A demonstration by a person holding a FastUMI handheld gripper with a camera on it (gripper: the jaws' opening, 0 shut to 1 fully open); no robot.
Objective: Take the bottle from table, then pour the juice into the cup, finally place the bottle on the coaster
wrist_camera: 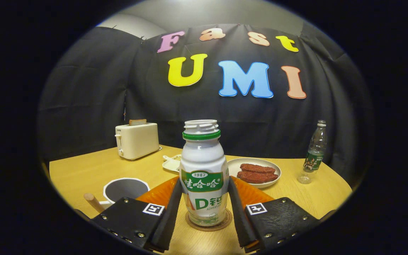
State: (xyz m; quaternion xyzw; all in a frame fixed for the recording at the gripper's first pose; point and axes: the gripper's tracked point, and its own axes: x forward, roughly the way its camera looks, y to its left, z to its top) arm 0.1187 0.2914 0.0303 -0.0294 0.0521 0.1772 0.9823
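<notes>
Standing right between my two fingers (182, 203) is the bottle (204, 173), and it is sitting on the round coaster (209, 224) with its open top pointing straight up. My gripper (204, 212) is reaching forward along the table (83, 170), one finger on each side of the bottle. The fingers are lying close along the bottle's sides and look like they are touching it, but I cannot tell if they are squeezing it or just letting go. I am thinking the pouring part is done, because the bottle is already on its coaster, so the only thing left is to open up and back straight away without knocking it over. The bottle is tall and thin, so a bump from the side could tip it. The cup (125, 189) is sitting just beyond my left finger, with a wooden handle sticking out. Something orange and flat (158, 193) is lying behind the bottle. Farther back, a plate with brown food (257, 172) is waiting, a small white dish (171, 163) is beside it, a toaster (137, 140) is off to the left, and a clear water bottle (314, 156) is standing far to the right. Dark cloth is hanging behind the yellow wood table.
</notes>
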